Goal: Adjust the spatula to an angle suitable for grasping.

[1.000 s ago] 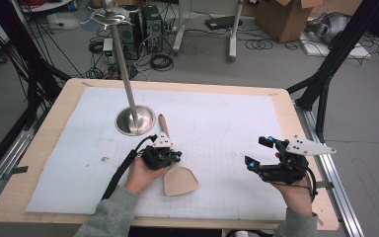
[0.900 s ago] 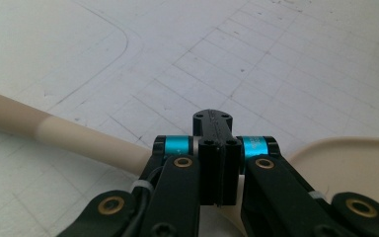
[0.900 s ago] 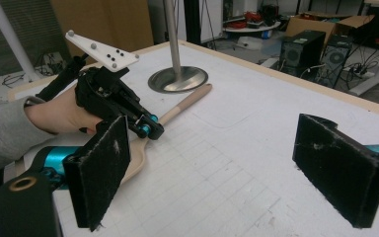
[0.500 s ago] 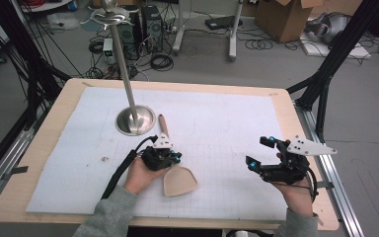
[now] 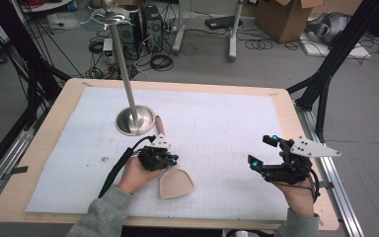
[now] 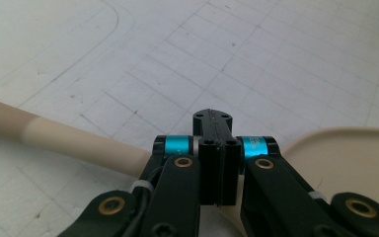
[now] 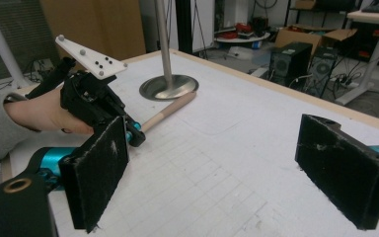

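A pale wooden spatula (image 5: 176,183) lies on the white mat, blade toward the person and handle (image 5: 159,124) toward the stand. My left gripper (image 5: 170,160) sits over the spatula's neck with its jaws shut. In the left gripper view the left gripper (image 6: 212,148) has its pads pressed together. The handle (image 6: 69,140) runs off left behind them and the blade (image 6: 345,153) lies at the right. Whether the tips touch the wood I cannot tell. My right gripper (image 5: 260,150) hovers open at the right, with nothing between its pads (image 7: 98,173).
A metal pole on a round base (image 5: 134,120) stands on the mat just beyond the handle, base (image 7: 168,86). The gridded white mat (image 5: 227,128) covers the wooden table (image 5: 54,123). Black frame legs, cables and boxes stand beyond the table.
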A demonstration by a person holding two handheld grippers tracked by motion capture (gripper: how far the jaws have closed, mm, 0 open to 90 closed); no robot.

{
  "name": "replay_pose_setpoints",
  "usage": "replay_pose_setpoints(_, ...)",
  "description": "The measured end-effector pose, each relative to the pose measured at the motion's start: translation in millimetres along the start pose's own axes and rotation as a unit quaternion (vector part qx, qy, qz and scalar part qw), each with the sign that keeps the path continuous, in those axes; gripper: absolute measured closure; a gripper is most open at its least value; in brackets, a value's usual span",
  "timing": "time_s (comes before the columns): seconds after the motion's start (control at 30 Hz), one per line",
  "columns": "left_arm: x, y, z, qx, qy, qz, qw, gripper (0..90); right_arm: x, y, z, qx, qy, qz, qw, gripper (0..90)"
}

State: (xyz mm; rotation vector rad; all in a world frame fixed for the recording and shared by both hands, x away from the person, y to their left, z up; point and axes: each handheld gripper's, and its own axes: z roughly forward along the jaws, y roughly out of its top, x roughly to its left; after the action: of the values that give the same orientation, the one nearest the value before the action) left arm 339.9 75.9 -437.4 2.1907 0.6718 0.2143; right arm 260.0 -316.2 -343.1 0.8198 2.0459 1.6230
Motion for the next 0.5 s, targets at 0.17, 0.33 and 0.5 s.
replay_pose_setpoints(0.17, -0.1, -2.0, -5.1, 0.011, -0.003, 0.008, 0.9999, 89.8, -0.1, 0.4, -2.6, -0.006, -0.002, 0.004, 1.0, 12.2)
replay_pose_setpoints(0.33, 0.3, -5.4, -10.2, 0.014, -0.005, 0.019, 0.9997, 89.8, 0.8, 0.3, 0.8, 0.001, 0.0, -0.001, 1.0, 12.2)
replay_pose_setpoints(0.5, 1.5, -10.1, -15.2, 0.012, -0.006, 0.028, 0.9995, 89.8, 1.4, 0.1, 3.0, 0.004, 0.001, -0.002, 1.0, 12.2)
